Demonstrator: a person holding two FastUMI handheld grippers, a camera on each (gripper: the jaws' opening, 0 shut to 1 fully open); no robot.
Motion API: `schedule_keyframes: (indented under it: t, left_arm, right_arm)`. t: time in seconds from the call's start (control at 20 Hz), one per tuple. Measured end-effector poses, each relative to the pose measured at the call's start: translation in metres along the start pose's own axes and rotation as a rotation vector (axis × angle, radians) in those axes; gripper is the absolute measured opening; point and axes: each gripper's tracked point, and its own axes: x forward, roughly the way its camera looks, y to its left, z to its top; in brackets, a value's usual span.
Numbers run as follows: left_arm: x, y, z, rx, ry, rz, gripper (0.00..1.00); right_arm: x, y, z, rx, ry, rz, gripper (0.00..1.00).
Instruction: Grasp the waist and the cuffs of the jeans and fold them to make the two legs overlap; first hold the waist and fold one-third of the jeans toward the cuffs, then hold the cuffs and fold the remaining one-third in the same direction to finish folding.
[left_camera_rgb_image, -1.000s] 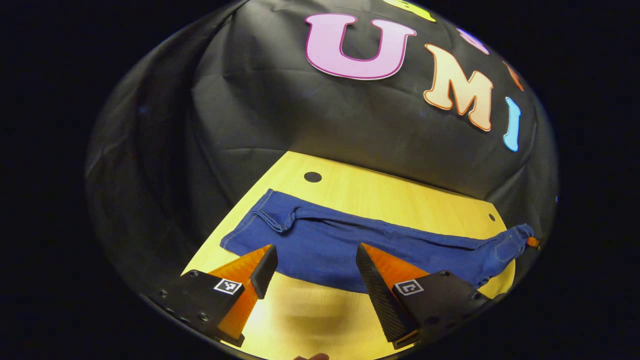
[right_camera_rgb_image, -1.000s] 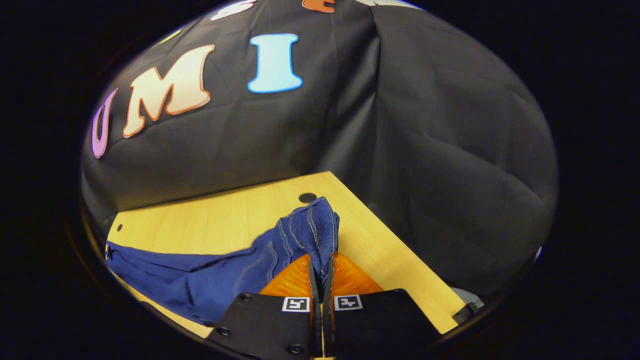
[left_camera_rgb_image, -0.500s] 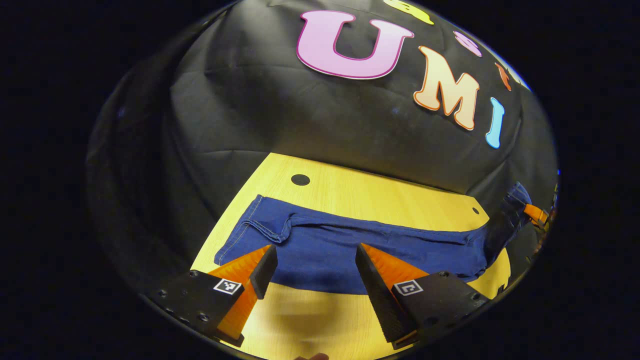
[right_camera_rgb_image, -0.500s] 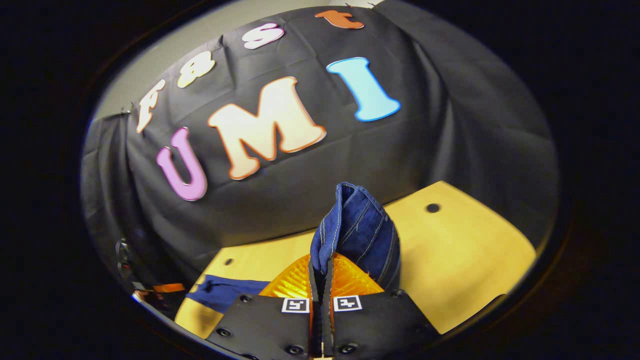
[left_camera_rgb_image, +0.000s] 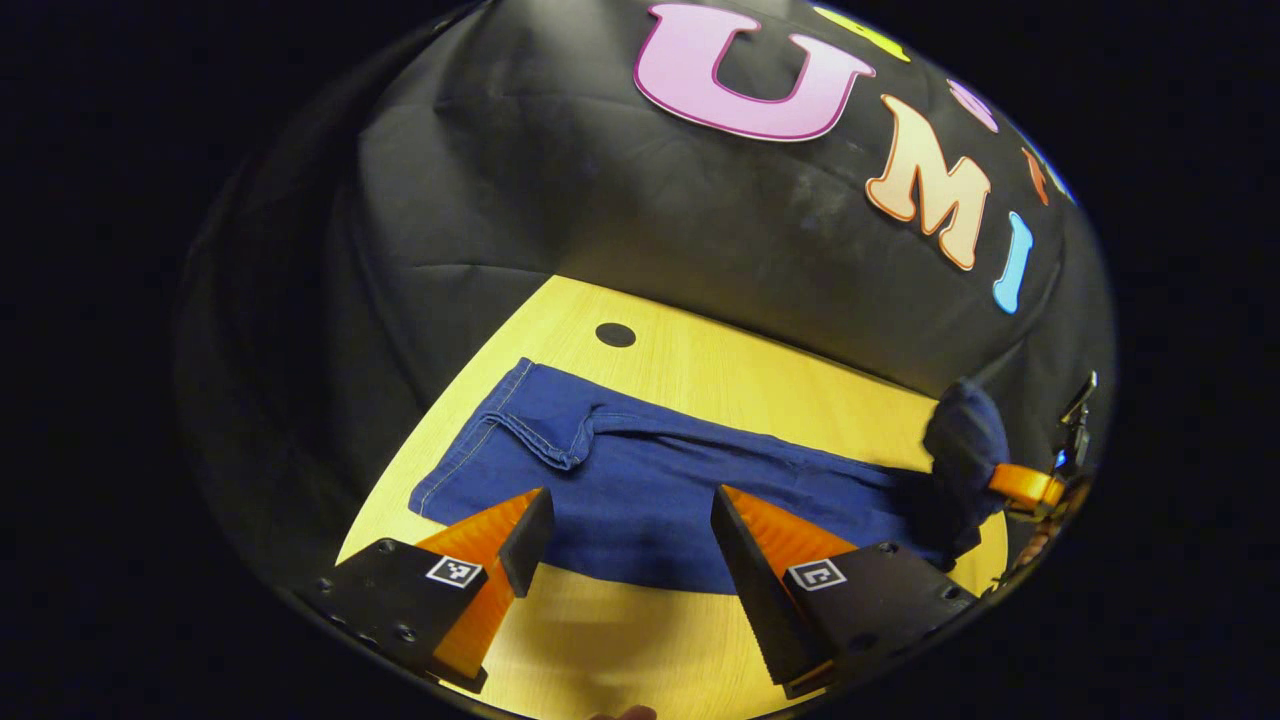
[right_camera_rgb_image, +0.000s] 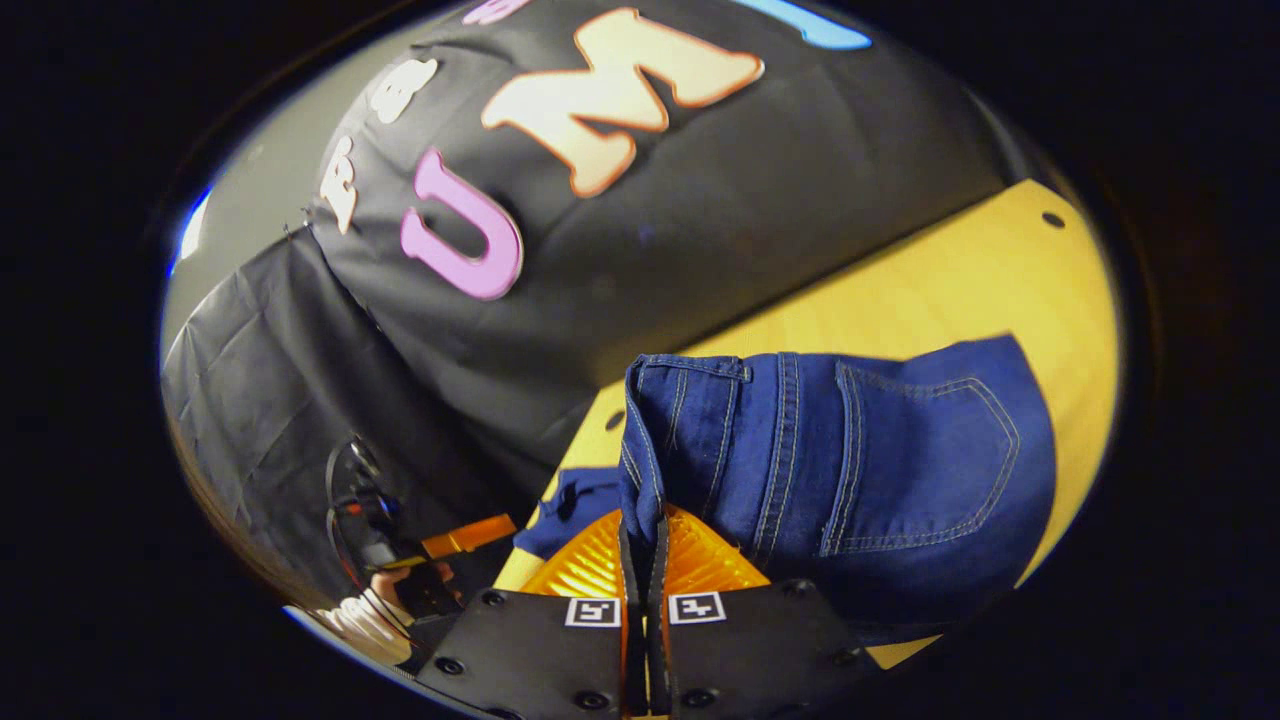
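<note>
While the fold hangs half made, these lines place each thing in the frames.

Jeans: the jeans (left_camera_rgb_image: 650, 480) lie along the worktop (left_camera_rgb_image: 700, 370), long axis running from lower left to right edge of the left gripper view, legs already overlapped.

Waist: the waist (right_camera_rgb_image: 690, 420) is lifted off the worktop and clamped in the right gripper (right_camera_rgb_image: 642, 545), jaws together on the band; a back pocket (right_camera_rgb_image: 920, 460) faces the camera at centre right of the right gripper view.

Cuffs: the cuffs (left_camera_rgb_image: 470, 455) rest flat at centre left of the left gripper view, near the worktop's left edge and below a dark hole (left_camera_rgb_image: 615, 335).

Left gripper: the left gripper (left_camera_rgb_image: 625, 525) hovers at the near hem of the legs, jaws apart, holding nothing; it is the nearer one to the cuffs.

Key relation: judged from this, the waist must travel along the long axis toward the cuffs, roughly 1 third of the length.

Room: bare worktop shows behind the jeans and in front of them; the right end is closest to the worktop's edge.

Risk: a slack waist may land askew across the 2 legs.
</note>
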Motion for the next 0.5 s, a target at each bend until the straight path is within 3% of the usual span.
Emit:
schedule_keyframes:
  t: [0.2, 0.5]
  left_arm:
    - [0.006, 0.011, 0.013, 0.010, -0.034, 0.032, 0.95]
    - [0.012, 0.064, 0.006, -0.005, -0.022, 0.137, 0.94]
  right_arm:
    - [0.039, -0.022, -0.050, -0.024, 0.108, -0.085, 0.00]
    - [0.044, -0.026, -0.065, -0.064, 0.131, -0.102, 0.03]
